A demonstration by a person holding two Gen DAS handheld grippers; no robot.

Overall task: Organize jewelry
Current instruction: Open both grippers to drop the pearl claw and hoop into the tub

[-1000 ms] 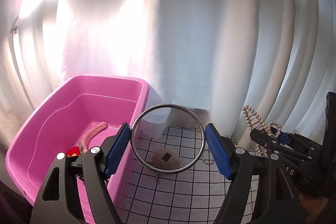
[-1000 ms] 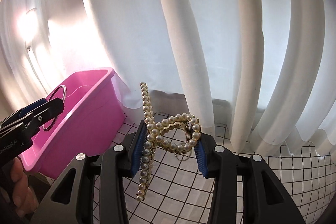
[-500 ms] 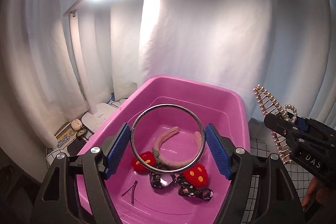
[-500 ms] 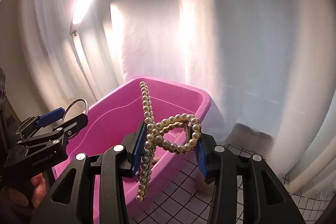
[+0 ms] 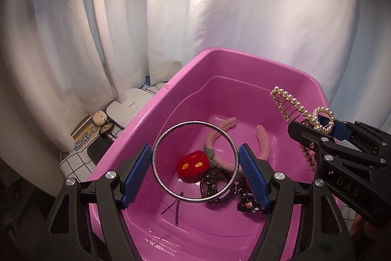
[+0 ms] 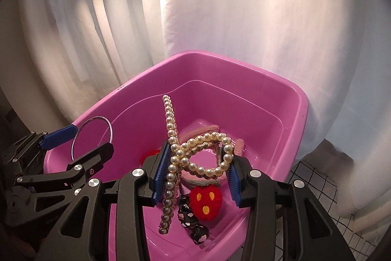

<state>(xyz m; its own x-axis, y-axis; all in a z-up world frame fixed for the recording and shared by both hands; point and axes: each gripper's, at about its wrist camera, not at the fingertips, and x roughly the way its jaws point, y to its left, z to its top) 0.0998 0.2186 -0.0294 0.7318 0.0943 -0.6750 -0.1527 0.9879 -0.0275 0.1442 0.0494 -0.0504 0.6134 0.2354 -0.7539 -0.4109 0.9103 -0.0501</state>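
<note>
My left gripper is shut on a silver metal ring, held above the pink tub. My right gripper is shut on a pearl hair claw, also above the pink tub. Each gripper shows in the other's view: the right one with the pearl claw, the left one with the ring. In the tub lie a pink headband with red plush ends and dark patterned hair clips.
A white desk lamp base and its stem stand left of the tub, beside small items on a grid-patterned cloth. White curtains hang close behind the tub.
Both grippers have swung left from over the grid cloth to above the pink tub, still holding the ring and the pearl claw. The tub's contents now show below them.
</note>
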